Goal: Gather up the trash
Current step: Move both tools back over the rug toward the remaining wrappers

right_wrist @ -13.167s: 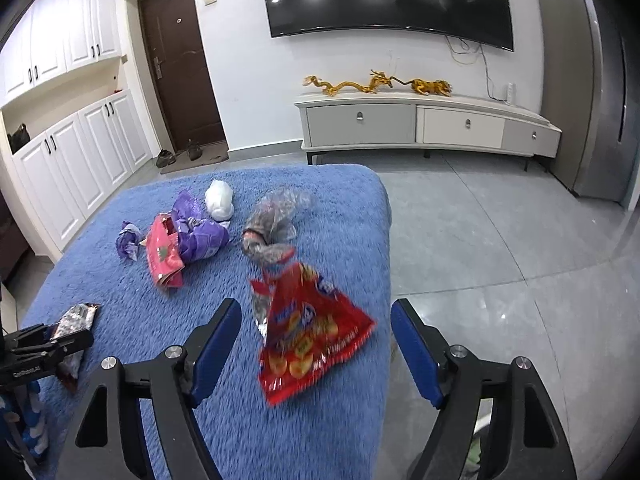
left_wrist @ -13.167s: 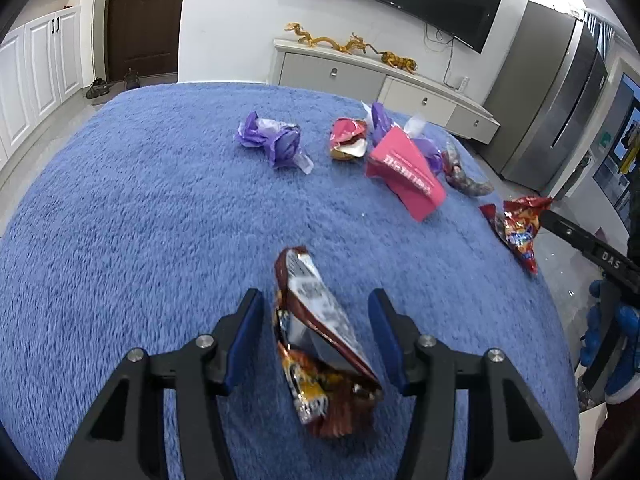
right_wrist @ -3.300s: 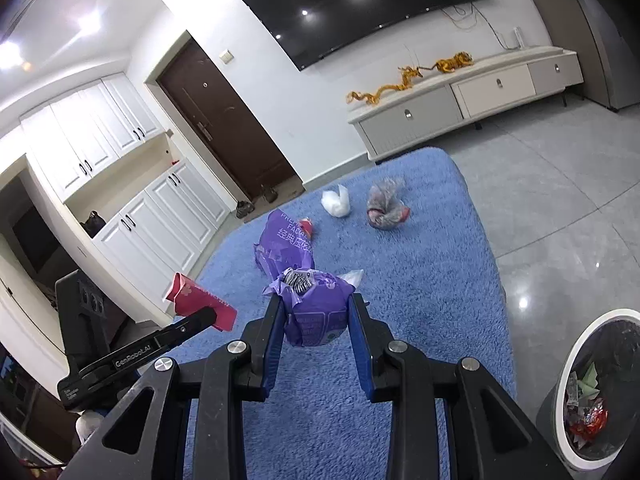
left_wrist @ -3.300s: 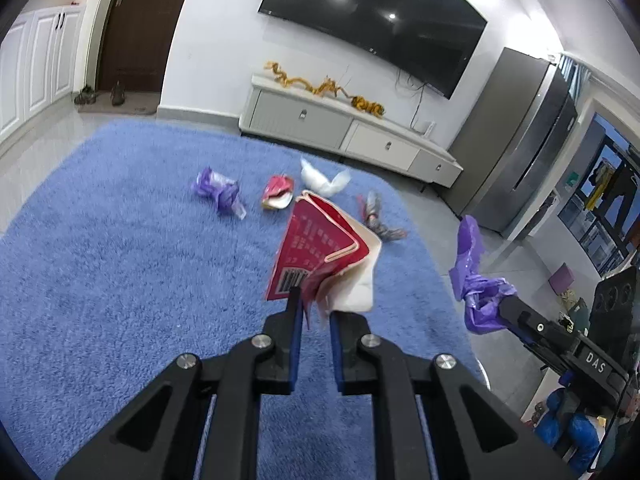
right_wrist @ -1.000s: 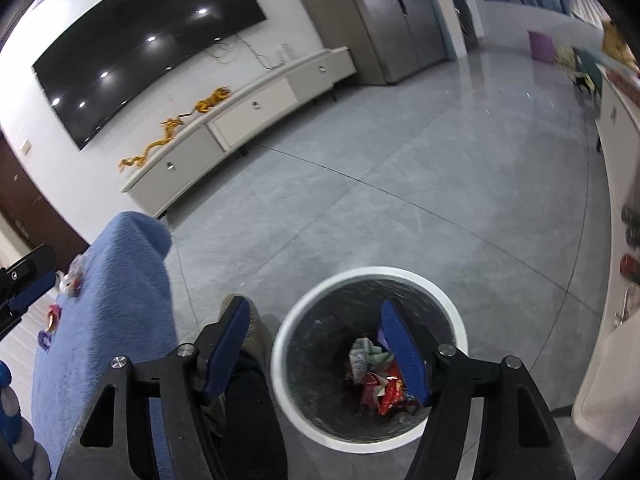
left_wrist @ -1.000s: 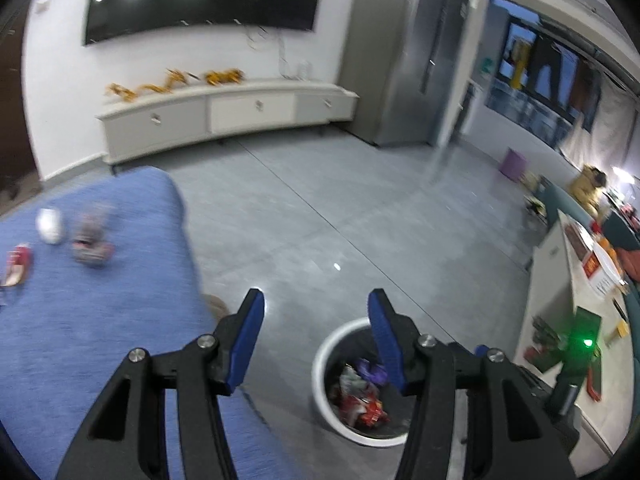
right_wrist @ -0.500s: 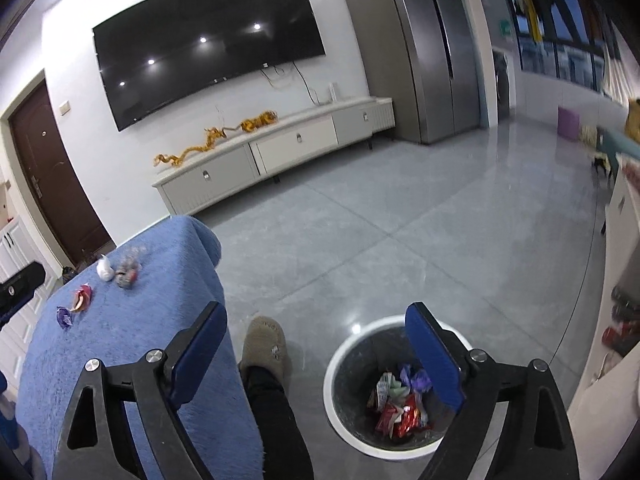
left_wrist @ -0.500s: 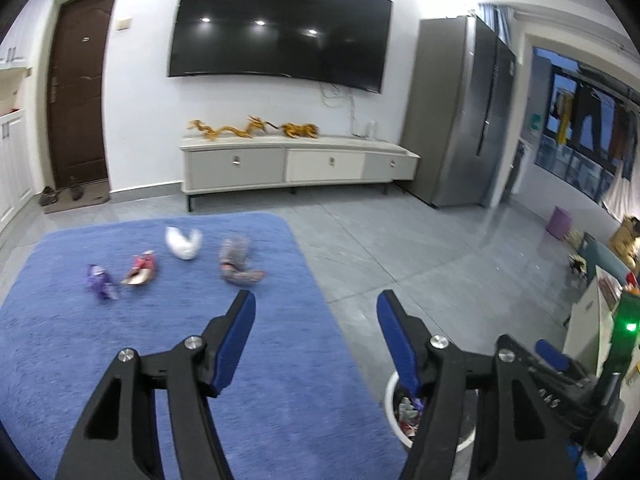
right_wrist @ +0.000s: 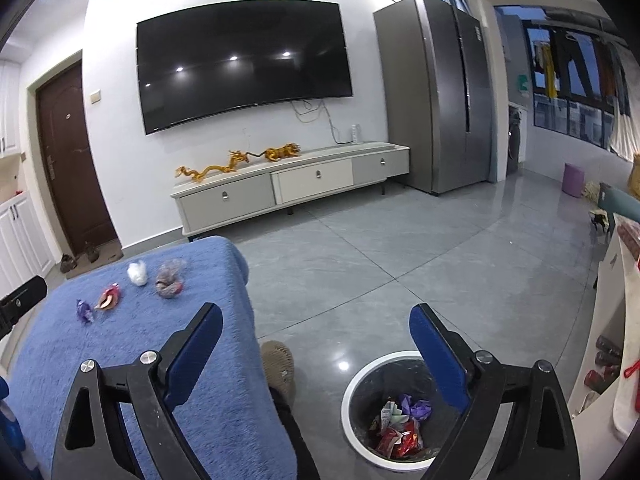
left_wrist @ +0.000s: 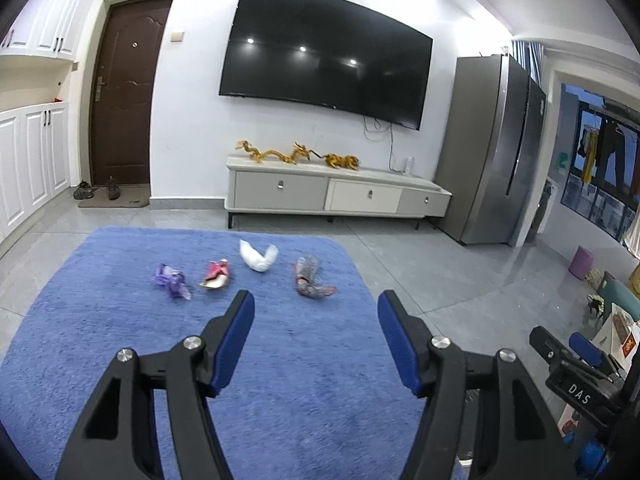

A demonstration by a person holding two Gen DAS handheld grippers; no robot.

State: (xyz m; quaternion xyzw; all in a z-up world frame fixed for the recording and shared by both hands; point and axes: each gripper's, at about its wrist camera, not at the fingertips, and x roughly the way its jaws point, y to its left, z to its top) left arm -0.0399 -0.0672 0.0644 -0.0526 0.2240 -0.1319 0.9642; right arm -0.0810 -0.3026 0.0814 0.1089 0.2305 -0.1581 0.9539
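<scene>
1. We see the left claw [left_wrist: 316, 312] open and empty above the blue table [left_wrist: 100, 320].
2. The right claw [right_wrist: 316, 330], jaws just widened, is empty.
3. Four wrappers [left_wrist: 218, 274] lie at the table's far end; the bin [right_wrist: 360, 384] beside it holds trash.

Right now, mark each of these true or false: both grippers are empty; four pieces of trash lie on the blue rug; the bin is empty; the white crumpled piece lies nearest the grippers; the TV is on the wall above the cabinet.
1. Both grippers are empty. True: the left gripper and the right gripper stand open with nothing between the jaws.
2. Four pieces of trash lie on the blue rug. True: purple wrapper, red wrapper, white crumpled piece, clear wrapper.
3. The bin is empty. False: it holds red and purple wrappers.
4. The white piece lies nearest the grippers. False: it lies farthest back.
5. The TV hangs above the cabinet. True.
</scene>
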